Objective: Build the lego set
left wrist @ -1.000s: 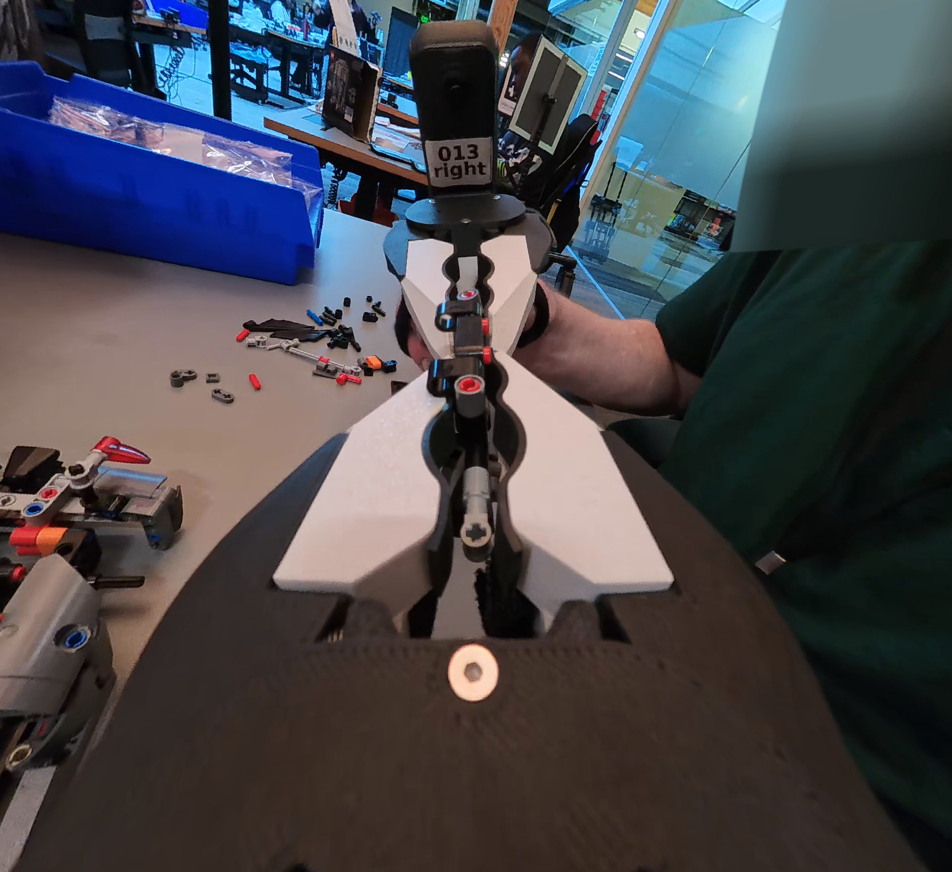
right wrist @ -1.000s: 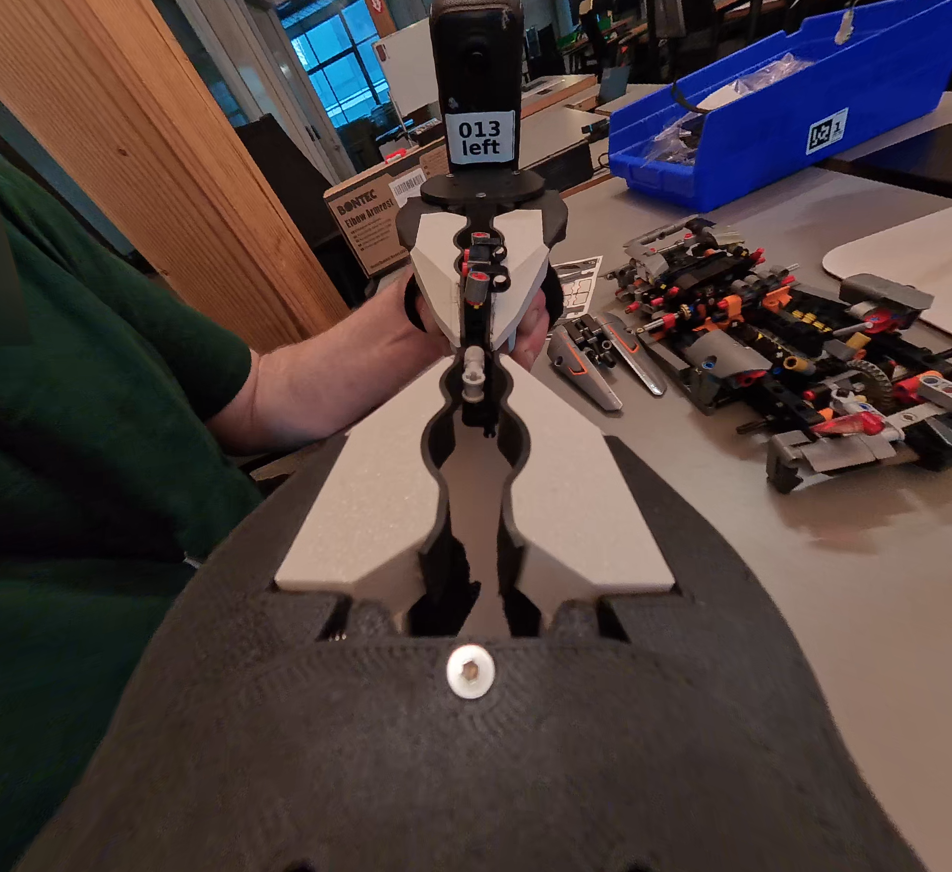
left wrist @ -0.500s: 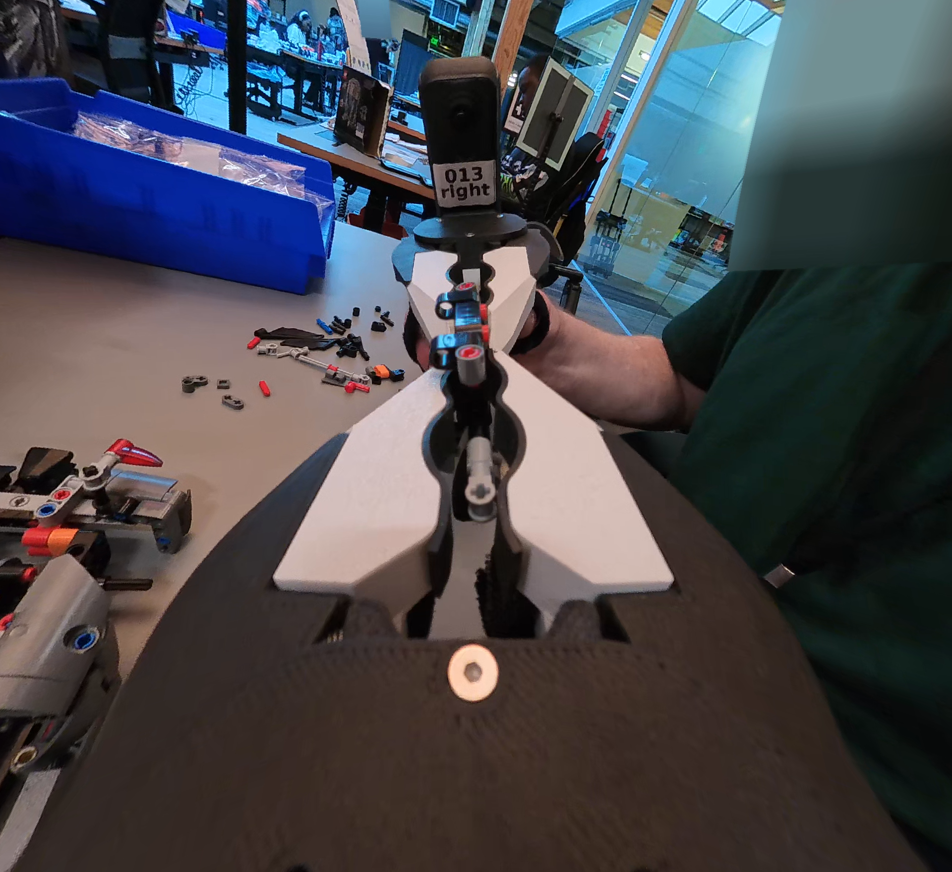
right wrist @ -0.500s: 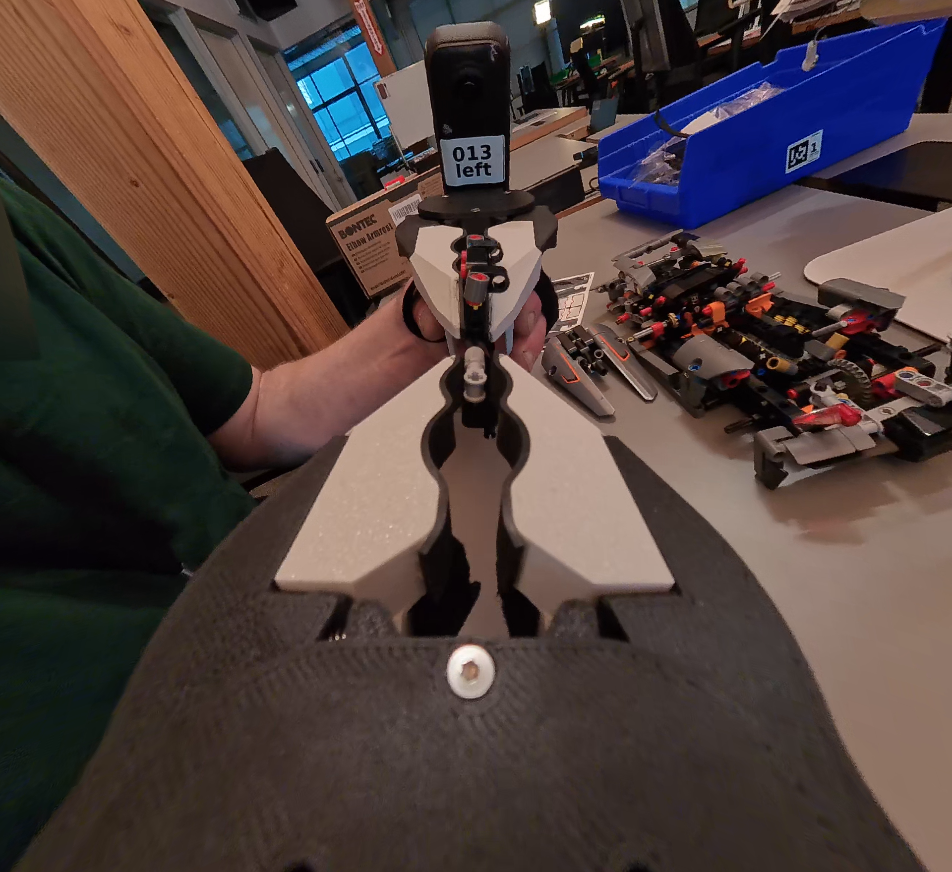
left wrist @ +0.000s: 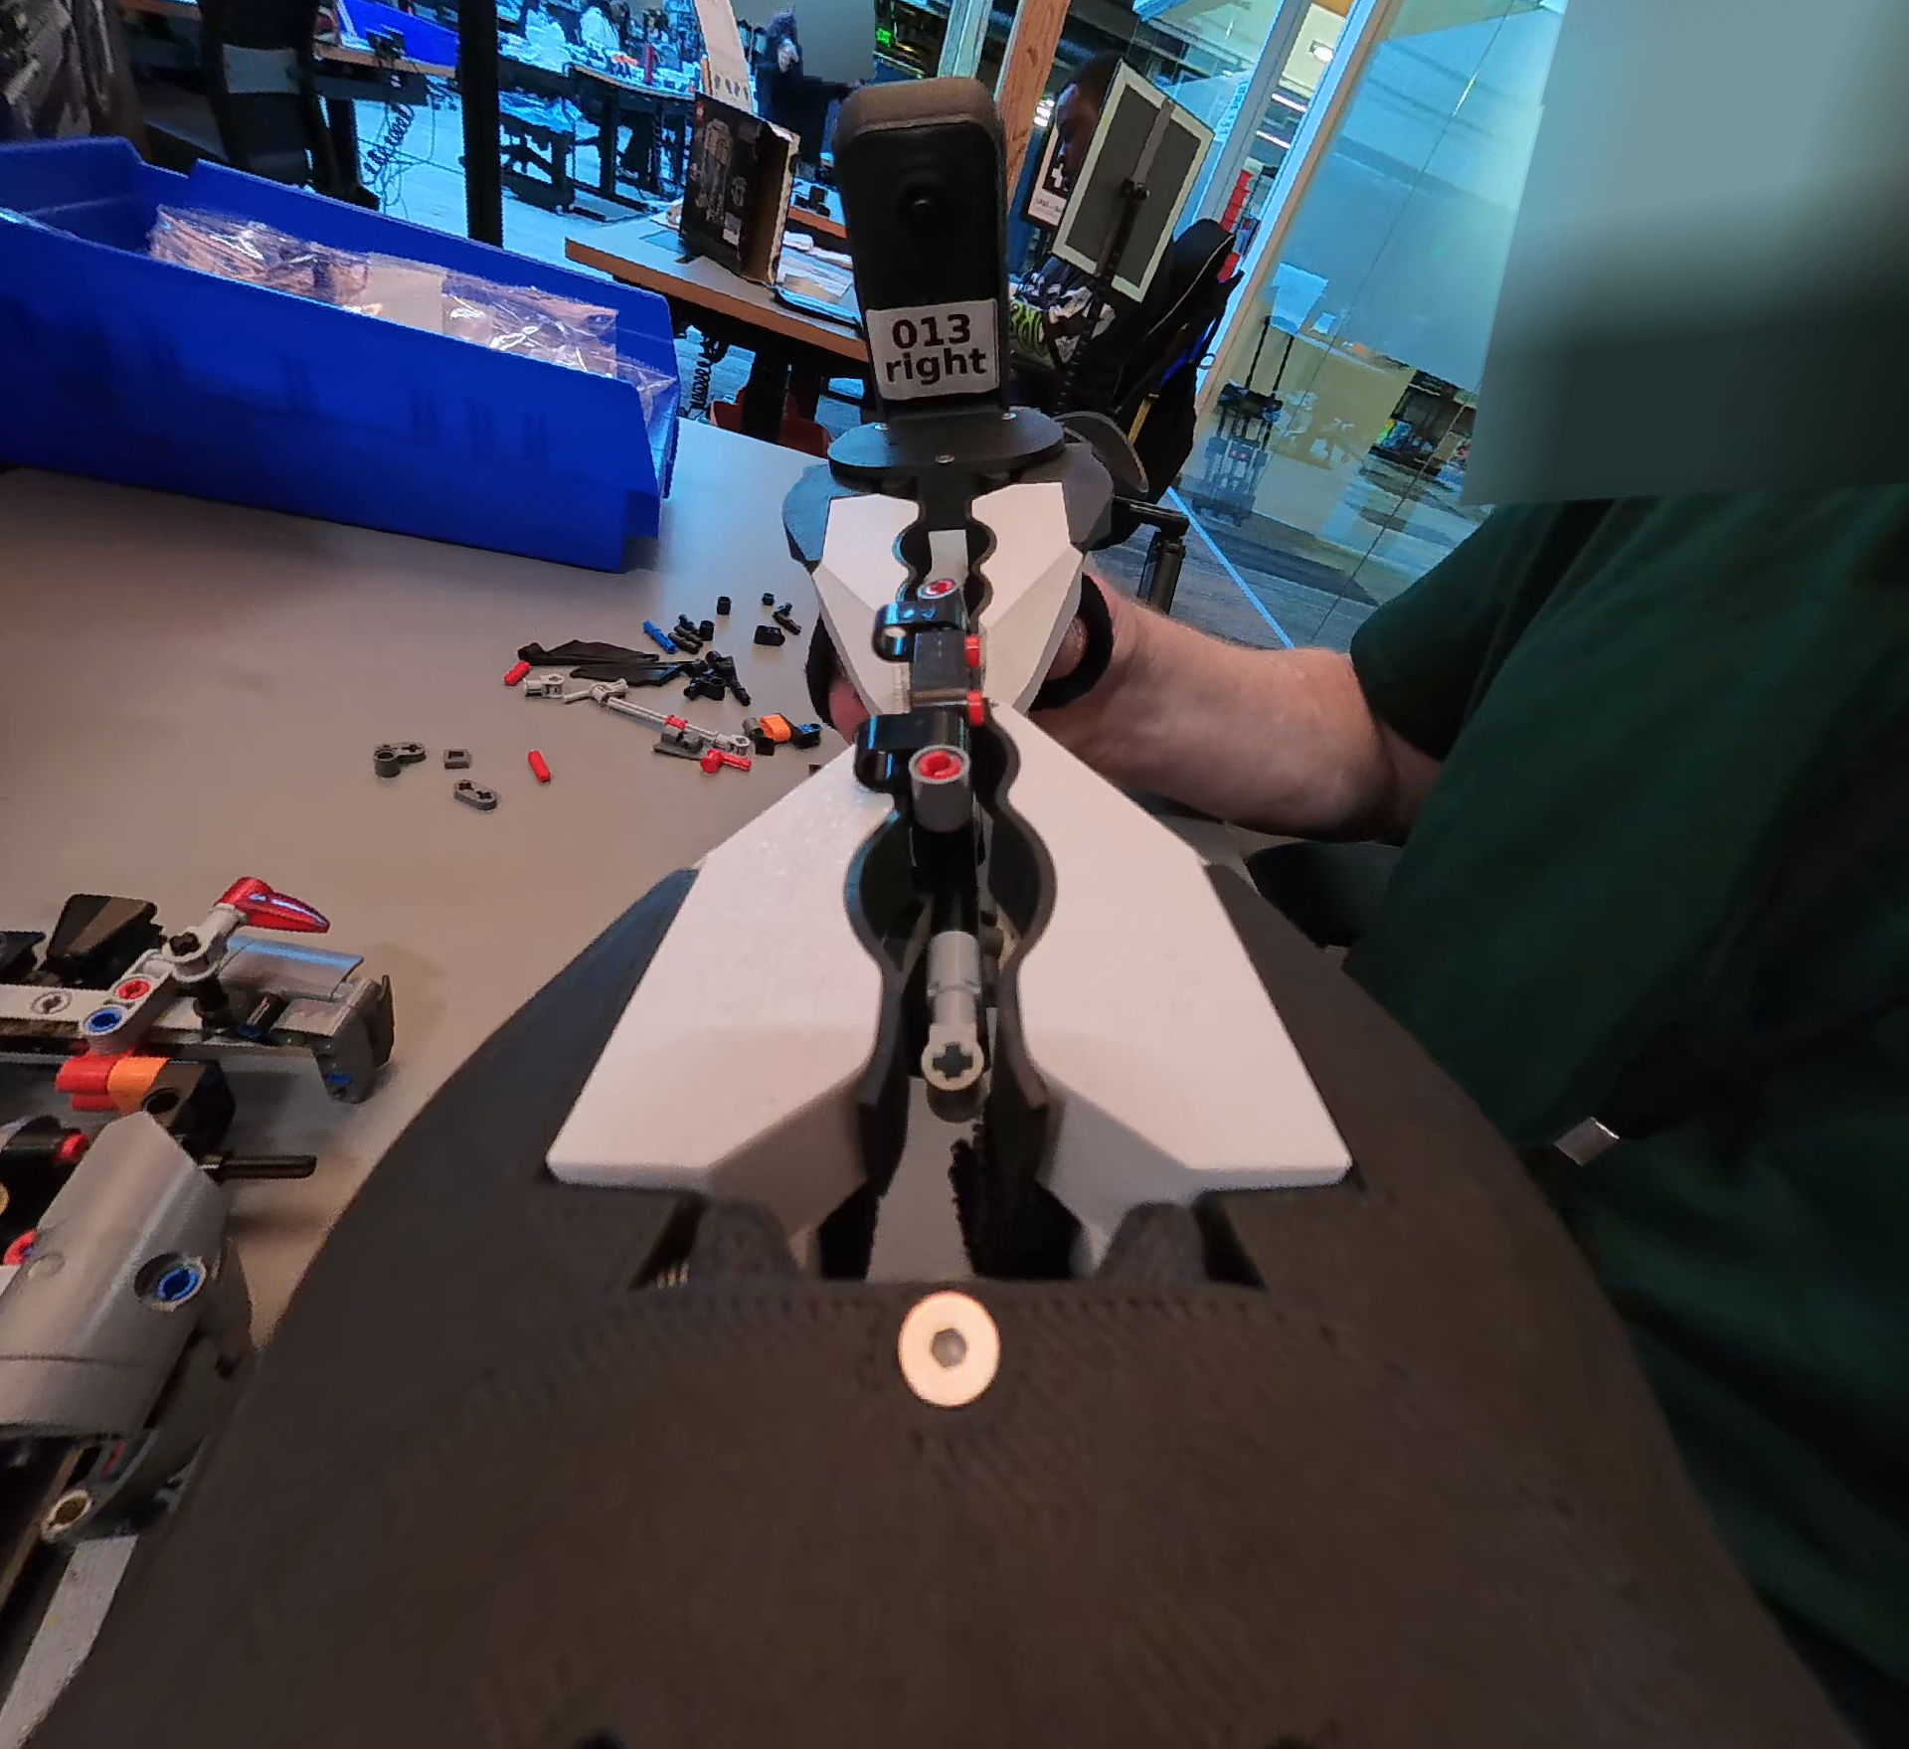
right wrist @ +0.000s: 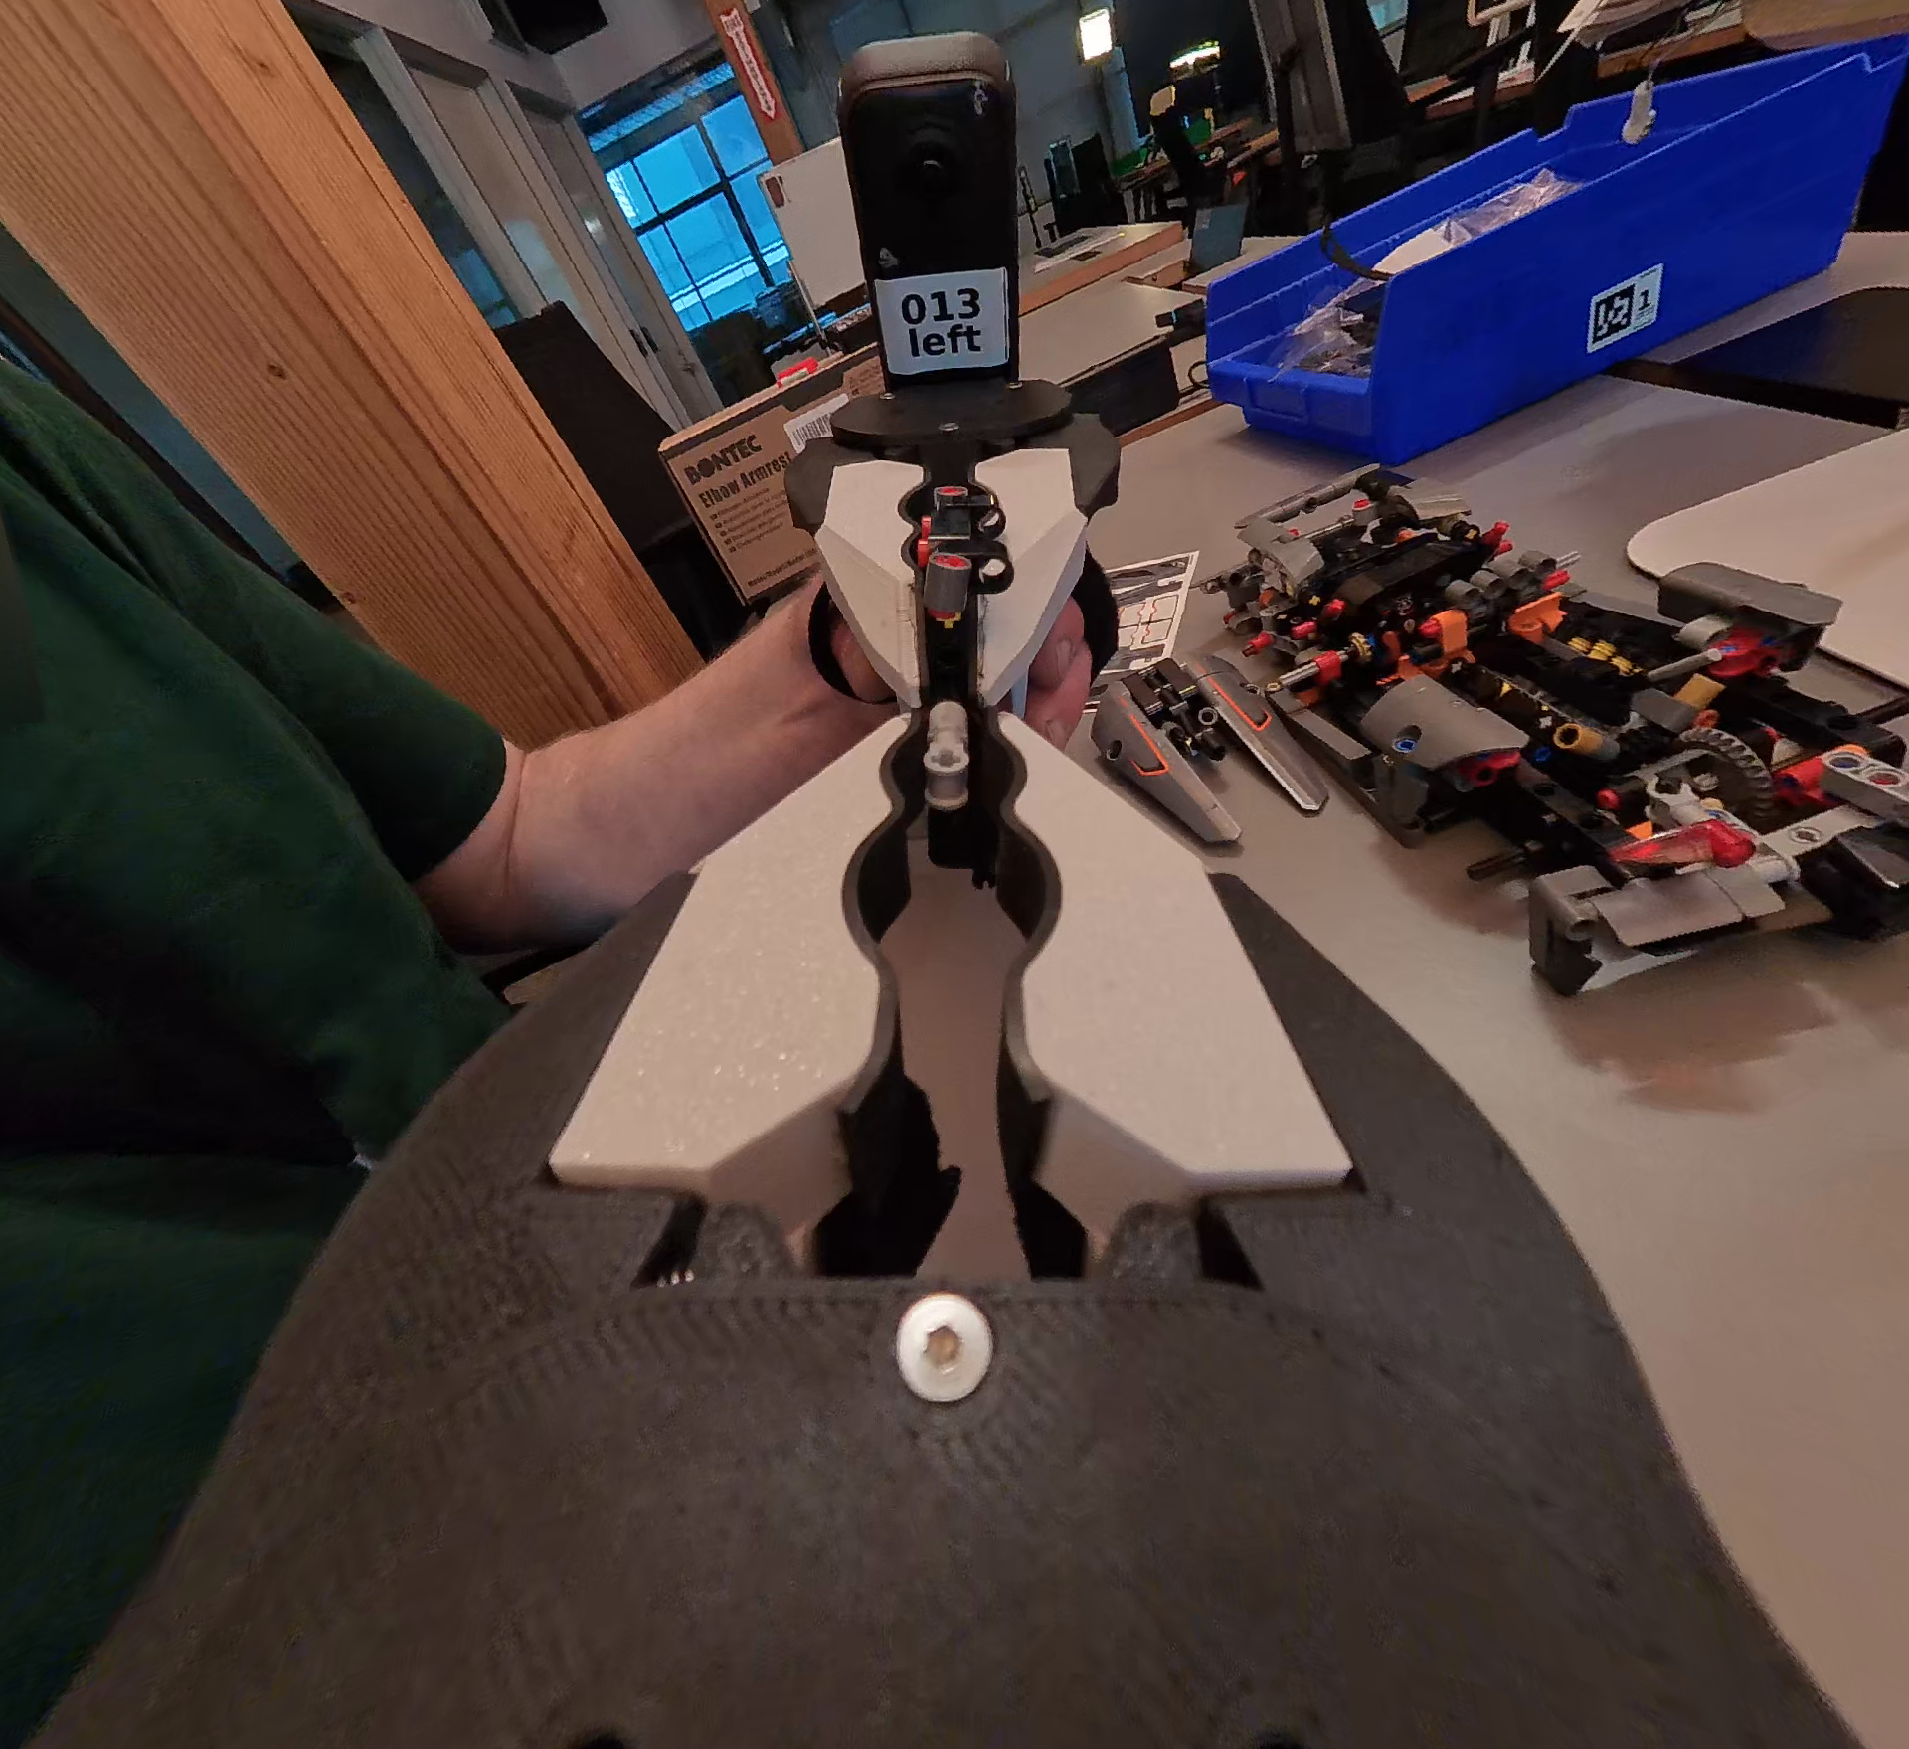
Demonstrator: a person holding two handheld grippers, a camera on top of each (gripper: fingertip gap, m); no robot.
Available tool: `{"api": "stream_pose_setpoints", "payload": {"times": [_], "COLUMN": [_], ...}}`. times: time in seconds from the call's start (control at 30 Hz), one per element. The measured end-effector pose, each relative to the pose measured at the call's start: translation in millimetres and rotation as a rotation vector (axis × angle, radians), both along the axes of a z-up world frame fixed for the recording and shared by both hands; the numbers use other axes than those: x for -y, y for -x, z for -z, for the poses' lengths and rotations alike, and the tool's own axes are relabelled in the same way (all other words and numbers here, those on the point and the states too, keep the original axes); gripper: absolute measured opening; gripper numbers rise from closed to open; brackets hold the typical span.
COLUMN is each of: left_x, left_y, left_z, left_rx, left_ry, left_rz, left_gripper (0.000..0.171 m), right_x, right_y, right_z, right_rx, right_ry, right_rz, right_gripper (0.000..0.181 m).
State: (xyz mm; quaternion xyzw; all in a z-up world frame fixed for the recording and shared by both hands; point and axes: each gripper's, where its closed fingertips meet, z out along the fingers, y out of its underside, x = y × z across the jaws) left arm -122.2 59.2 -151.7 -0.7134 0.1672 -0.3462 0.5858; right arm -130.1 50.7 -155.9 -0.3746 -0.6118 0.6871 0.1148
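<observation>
Held nose to nose above the table (left wrist: 207, 625): left gripper (left wrist: 935, 785) clamped on a black-and-grey Technic subassembly (left wrist: 935, 770) with red pins, long axis running 6 to 12 o'clock; right gripper (right wrist: 948, 749) pinched on its far end (the grey axle tip (right wrist: 945, 759)); partly built car chassis (right wrist: 1550, 666) at 2 o'clock, well apart; likely joining along that shared axis.
</observation>
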Motion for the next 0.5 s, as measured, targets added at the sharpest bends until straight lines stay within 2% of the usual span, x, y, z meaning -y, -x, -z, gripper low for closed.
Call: {"api": "stream_pose_setpoints", "payload": {"times": [0.2, 0.33, 0.5], "left_x": [-1.2, -0.2, -0.9], "left_y": [-0.2, -2.0, -5.6], "left_z": [3.1, 7.1, 15.3], "left_rx": [-0.014, -0.093, -0.123], "left_ry": [0.006, -0.023, -0.006], "left_rz": [-0.007, -0.011, 0.002], "left_gripper": [0.005, 0.006, 0.006], "right_x": [-1.8, -1.2, -3.0], "right_y": [-0.2, -2.2, -7.3], "right_z": [2.2, 8.3, 13.8], "right_rx": [0.013, 0.024, 0.023], "right_ry": [-0.029, -0.045, -0.063], "right_rz": [0.015, -0.001, -0.026], "right_gripper": [0.006, 0.006, 0.006]}}
